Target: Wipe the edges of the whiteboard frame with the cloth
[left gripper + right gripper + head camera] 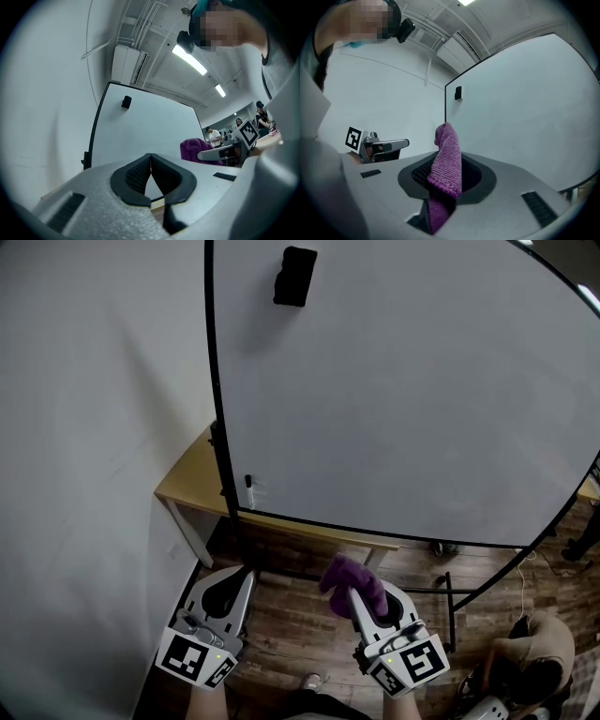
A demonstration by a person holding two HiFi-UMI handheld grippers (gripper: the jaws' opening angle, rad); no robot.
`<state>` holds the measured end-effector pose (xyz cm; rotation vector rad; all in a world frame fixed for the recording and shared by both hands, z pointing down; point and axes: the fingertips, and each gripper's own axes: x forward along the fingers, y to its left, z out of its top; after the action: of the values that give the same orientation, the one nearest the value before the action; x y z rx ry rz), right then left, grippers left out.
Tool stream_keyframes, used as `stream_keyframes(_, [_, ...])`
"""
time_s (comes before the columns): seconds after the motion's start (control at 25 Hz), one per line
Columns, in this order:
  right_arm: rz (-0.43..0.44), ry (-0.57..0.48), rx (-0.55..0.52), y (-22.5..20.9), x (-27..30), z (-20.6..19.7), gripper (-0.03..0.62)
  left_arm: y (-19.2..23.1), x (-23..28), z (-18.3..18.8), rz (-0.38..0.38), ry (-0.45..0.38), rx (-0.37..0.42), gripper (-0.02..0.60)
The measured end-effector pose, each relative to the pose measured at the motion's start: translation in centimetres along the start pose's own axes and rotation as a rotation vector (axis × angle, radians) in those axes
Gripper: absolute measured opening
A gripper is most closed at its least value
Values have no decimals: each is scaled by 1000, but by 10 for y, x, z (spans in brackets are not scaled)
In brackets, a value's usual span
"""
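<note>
Whiteboard (403, 381): stands upright on a floor stand and fills most of the head view; its surface looks bare apart from a dark eraser (294, 276) near the top.
Frame (217, 399): thin and black; the left and bottom edges show.
Table (187, 486): wooden, behind the board's lower left corner.
Left hand-held gripper (151, 159): jaws together, nothing between them, held low and apart from the board.
Right hand-held gripper (446, 180): clamped on the cloth, low, short of the bottom edge.
Cloth (354, 579): purple, bunched, standing up from the right jaws, touching no part of the frame.
Progress: judged unstarted at this edge; grip secured, every edge probably left to wipe.
Hidden: top edge cut off, right edge only partly in view; dirt on the frame too fine to tell.
</note>
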<state>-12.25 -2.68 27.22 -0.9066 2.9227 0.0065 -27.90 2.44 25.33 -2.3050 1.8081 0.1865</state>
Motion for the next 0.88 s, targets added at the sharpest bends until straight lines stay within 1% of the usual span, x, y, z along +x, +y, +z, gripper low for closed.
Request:
stream_keyframes(0.28, [13, -5, -6, -40, 29, 0, 80, 14, 43, -7, 26, -11, 11, 17])
stream_keyframes(0.48, [21, -4, 0, -63, 42, -6, 80, 14, 62, -15, 41, -8, 13, 17])
stream_keyframes(0.72, [31, 8, 7, -73, 58, -14, 80, 23, 76, -29, 53, 13, 8, 17])
stream_keyframes(0.88, [13, 17, 13, -77, 70, -19, 80, 34, 88, -34, 29, 16, -3, 17])
